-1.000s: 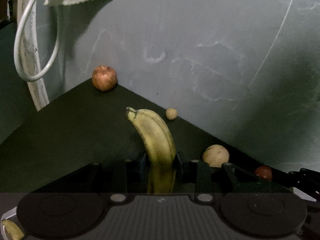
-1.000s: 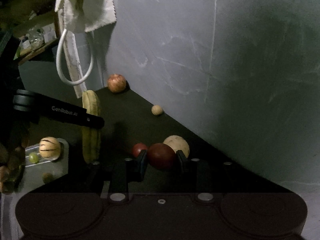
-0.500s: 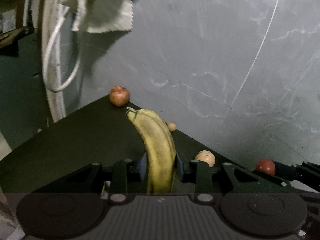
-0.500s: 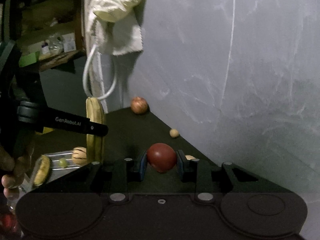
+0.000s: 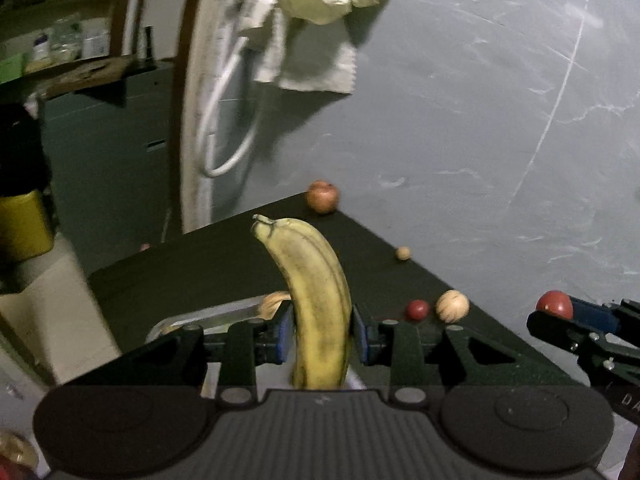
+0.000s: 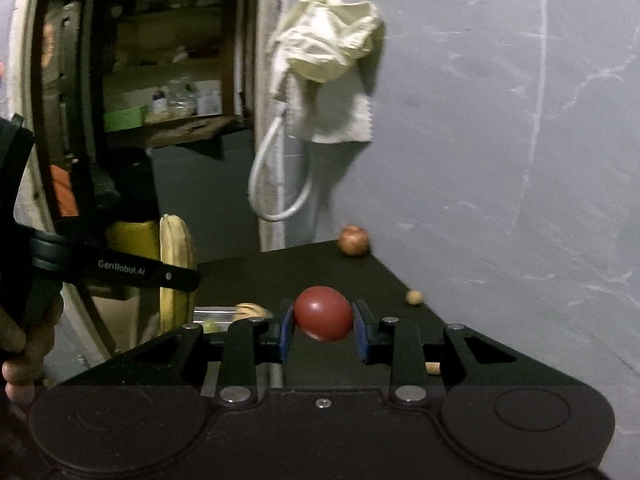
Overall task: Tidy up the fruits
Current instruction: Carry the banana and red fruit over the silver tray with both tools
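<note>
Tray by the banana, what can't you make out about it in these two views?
- Tray, left wrist view: mostly hidden behind the left gripper and banana; contents unclear.
- Tray, right wrist view: only a sliver shows above the right gripper.
- Striped fruit on it: half covered, kind unclear.

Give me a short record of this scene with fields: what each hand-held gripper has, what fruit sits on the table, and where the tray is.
left hand-held gripper: shut on banana
right hand-held gripper: shut on red fruit
on black table: apple at far corner, small tan fruit, pale round fruit, small red fruit
metal tray: left of table, partly hidden
</note>
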`<state>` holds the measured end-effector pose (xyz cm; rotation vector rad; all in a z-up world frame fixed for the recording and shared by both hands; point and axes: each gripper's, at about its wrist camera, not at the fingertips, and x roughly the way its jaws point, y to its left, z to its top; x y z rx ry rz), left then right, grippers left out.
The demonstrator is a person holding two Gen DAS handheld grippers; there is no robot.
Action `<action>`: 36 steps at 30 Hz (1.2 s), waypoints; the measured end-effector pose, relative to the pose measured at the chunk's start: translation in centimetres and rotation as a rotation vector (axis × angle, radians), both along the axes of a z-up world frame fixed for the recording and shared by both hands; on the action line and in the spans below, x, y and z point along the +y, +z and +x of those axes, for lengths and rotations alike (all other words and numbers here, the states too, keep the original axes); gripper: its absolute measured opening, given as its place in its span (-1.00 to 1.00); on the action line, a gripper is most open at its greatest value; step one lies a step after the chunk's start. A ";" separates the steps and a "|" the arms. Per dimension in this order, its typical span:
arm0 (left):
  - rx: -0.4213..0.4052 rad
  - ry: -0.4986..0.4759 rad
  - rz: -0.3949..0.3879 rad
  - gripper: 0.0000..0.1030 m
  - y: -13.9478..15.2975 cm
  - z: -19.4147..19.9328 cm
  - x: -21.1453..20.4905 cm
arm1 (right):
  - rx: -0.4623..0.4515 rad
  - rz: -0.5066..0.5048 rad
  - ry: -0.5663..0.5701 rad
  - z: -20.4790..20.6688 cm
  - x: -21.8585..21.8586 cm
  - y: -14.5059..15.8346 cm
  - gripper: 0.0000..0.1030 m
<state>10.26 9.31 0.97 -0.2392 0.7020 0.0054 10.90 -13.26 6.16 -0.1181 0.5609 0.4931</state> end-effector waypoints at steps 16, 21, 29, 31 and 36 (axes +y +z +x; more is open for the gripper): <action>0.083 0.104 -0.023 -0.36 -2.6 -6.2 3.3 | 0.039 0.005 0.169 -2.6 4.7 -0.8 -0.37; 0.131 0.112 -0.039 -0.36 -4.6 -5.8 3.5 | 0.083 -0.015 0.189 -1.9 5.4 -2.4 -0.37; 0.203 0.061 -0.016 -0.36 -7.4 -2.8 3.5 | 0.168 -0.057 0.192 0.3 6.2 -6.1 -0.37; 0.213 0.037 -0.003 -0.36 -8.0 -1.7 3.4 | 0.185 -0.068 0.196 0.9 6.5 -7.0 -0.37; 0.252 0.000 0.021 -0.36 -9.7 1.3 3.5 | 0.225 -0.094 0.205 2.8 7.5 -9.2 -0.37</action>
